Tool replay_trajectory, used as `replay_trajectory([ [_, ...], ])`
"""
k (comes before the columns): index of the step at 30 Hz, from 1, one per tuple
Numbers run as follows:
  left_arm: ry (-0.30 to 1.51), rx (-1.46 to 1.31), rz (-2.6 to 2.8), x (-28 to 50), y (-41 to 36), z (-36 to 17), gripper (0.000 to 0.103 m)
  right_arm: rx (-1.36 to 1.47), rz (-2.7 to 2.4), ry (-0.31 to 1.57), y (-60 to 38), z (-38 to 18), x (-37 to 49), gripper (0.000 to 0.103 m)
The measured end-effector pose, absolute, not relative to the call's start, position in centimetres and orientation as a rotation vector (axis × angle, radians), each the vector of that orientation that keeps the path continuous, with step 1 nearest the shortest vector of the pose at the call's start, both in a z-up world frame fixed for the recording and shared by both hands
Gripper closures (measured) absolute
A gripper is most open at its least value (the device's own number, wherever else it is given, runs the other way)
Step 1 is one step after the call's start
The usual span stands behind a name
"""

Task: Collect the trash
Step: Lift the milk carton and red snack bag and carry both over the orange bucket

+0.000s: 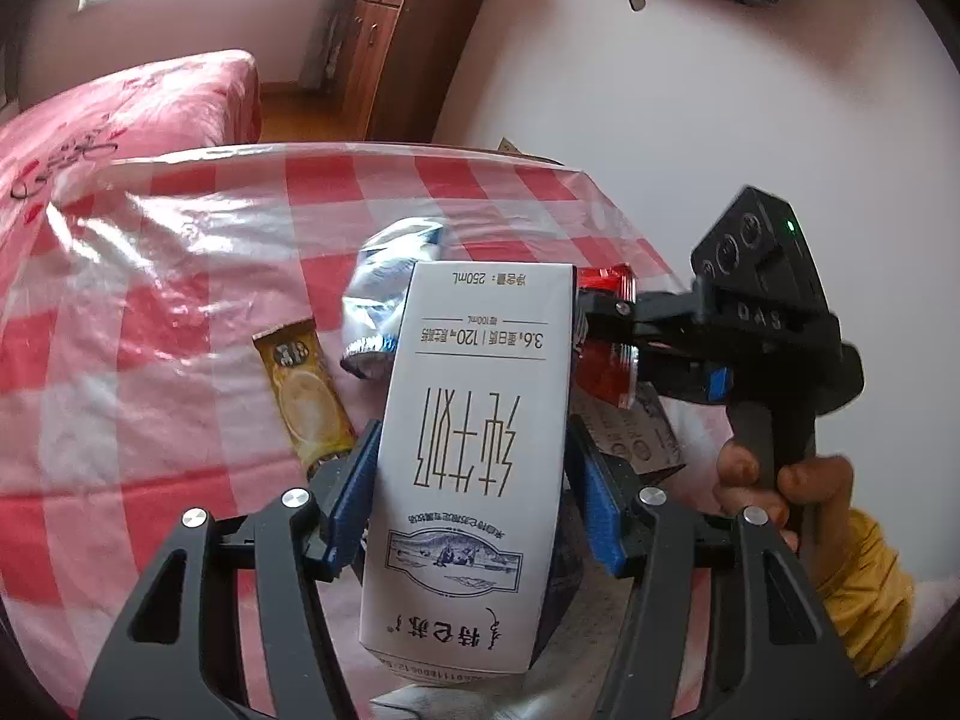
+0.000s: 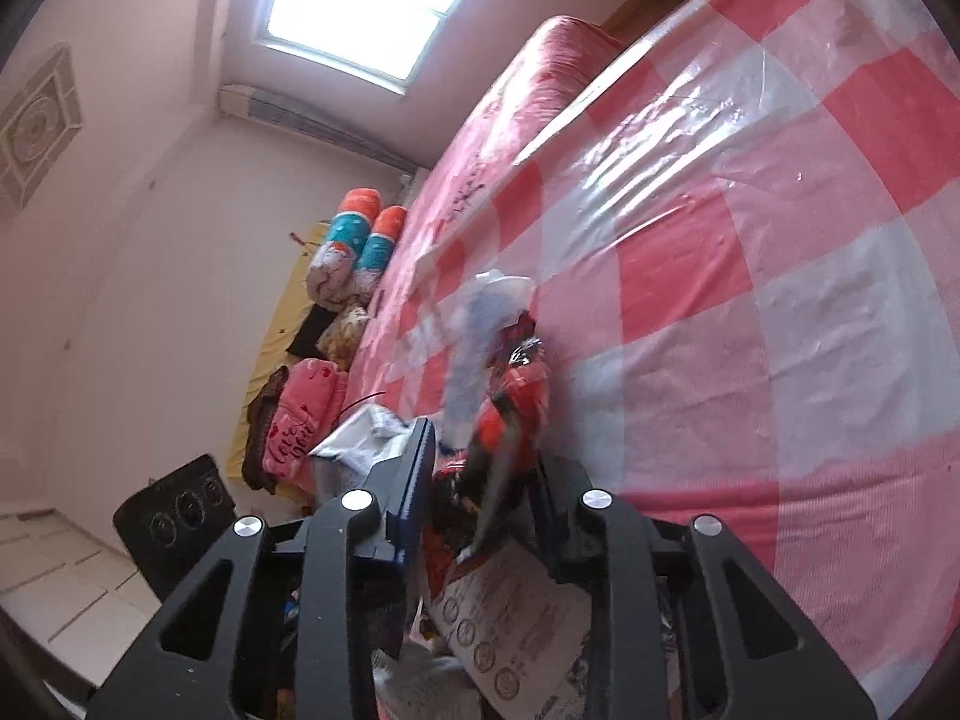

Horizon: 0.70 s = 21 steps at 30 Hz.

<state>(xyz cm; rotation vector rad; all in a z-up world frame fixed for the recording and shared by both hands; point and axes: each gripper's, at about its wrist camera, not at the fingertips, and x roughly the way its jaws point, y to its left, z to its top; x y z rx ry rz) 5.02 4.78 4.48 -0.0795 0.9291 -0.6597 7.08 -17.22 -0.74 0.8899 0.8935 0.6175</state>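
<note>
Nearest the left-wrist lens, the left tongs pinch a white milk carton by its sides at lower centre, lifting it as trash. Right of it, the right tongs are pressed onto a red wrapper; its print is unreadable. Farther up, a yellow sachet and crumpled foil bag lie on the checked surface.

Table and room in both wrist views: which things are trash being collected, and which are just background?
Job:
- milk carton, between the left gripper pads
- red wrapper, pinched by the right gripper
- crushed silver can
- yellow snack wrapper
- printed paper

Lying about:
- bed
- wooden cabinet
- rolled quilts
- checked tablecloth
</note>
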Motion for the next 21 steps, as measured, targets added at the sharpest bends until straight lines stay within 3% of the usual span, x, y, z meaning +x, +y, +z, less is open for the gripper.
replay_trajectory([
  [21, 0.823, -0.190, -0.638, 0.3, 7.1, 8.0, 0.043, 0.879, 0.664, 0.761, -17.9, 2.4, -0.4, 0.076],
])
